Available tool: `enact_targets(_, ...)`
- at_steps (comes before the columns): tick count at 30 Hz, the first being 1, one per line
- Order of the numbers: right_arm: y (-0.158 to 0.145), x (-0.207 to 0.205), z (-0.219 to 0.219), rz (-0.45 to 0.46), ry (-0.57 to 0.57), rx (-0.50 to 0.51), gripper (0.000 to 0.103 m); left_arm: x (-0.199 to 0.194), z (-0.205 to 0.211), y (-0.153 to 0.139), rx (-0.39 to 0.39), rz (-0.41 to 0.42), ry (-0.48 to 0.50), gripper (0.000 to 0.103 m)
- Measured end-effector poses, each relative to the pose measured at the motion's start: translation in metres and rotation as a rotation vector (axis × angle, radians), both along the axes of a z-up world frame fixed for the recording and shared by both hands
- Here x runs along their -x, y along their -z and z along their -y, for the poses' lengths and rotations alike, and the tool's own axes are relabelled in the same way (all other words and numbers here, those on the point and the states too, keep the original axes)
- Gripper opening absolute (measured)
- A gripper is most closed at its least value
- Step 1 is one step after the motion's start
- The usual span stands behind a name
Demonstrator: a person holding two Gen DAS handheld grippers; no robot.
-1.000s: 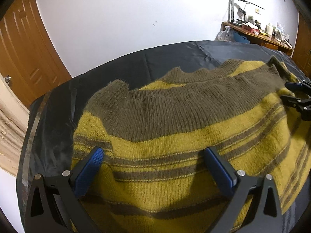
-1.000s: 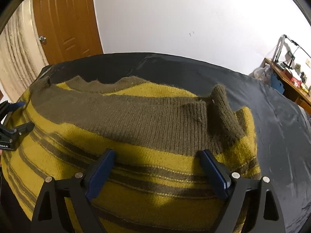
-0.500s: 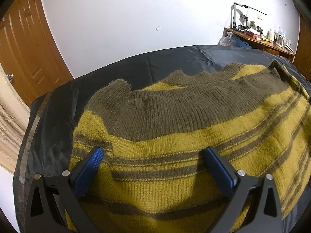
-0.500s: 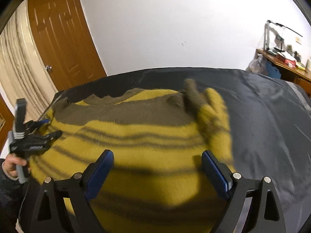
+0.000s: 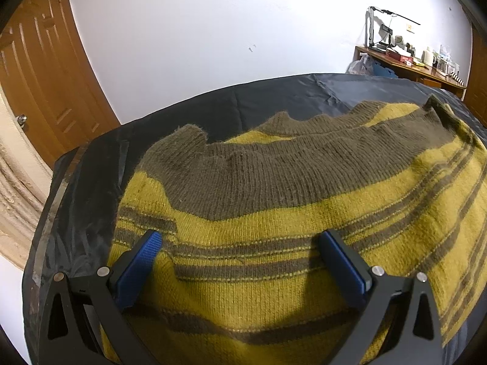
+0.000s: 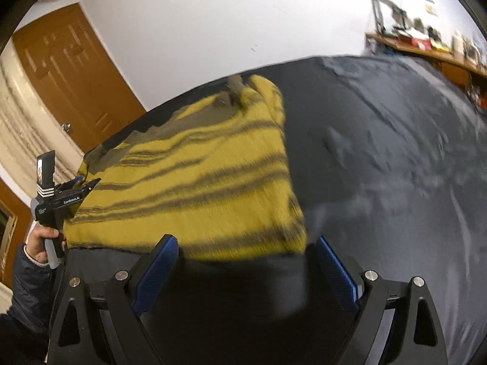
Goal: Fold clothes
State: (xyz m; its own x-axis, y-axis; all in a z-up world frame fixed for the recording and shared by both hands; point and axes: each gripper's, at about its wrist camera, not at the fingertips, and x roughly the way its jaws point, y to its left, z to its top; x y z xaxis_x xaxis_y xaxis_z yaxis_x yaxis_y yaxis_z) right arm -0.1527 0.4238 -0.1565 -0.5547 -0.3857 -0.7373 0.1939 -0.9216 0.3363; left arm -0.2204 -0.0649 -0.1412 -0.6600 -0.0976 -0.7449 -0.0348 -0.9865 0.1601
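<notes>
Sweater (image 5: 274, 213) under left gripper (image 5: 240, 261), right gripper (image 6: 246, 261) off its hem, fingers spread, empty.

sweater (image 5: 274, 228): mustard yellow w/ olive-brown stripes, brown ribbed band up top | cover (image 6: 395, 152): dark navy | gripper pads (image 5: 138, 269): blue | door (image 5: 39, 70) upper left: orange-brown
</notes>
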Motion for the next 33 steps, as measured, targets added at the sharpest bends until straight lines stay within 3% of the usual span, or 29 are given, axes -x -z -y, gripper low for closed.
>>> enact_targets(4, 0.002, -0.004, -0.004, 0.009, 0.028, 0.046, 0.094, -0.001, 0.0, 0.0, 0.005, -0.007, -0.004, 0.103)
enact_targets(12, 0.003, 0.002, 0.015, -0.001, 0.021, 0.037, 0.094, -0.002, 0.0, 0.001, 0.006, -0.015, -0.003, 0.103)
enact_targets(17, 0.005, 0.008, 0.02, -0.008, 0.051, 0.065, 0.102, -0.003, 0.0, 0.0, 0.009, -0.019, -0.003, 0.103)
enact_targets(22, 0.007, 0.011, 0.028, -0.014, 0.062, 0.069, 0.102, -0.003, 0.001, -0.001, 0.01, -0.021, -0.002, 0.103)
enact_targets(33, 0.009, 0.014, 0.024, 0.003, 0.071, 0.241, 0.102, -0.005, 0.0, -0.002, 0.015, -0.024, -0.004, 0.103)
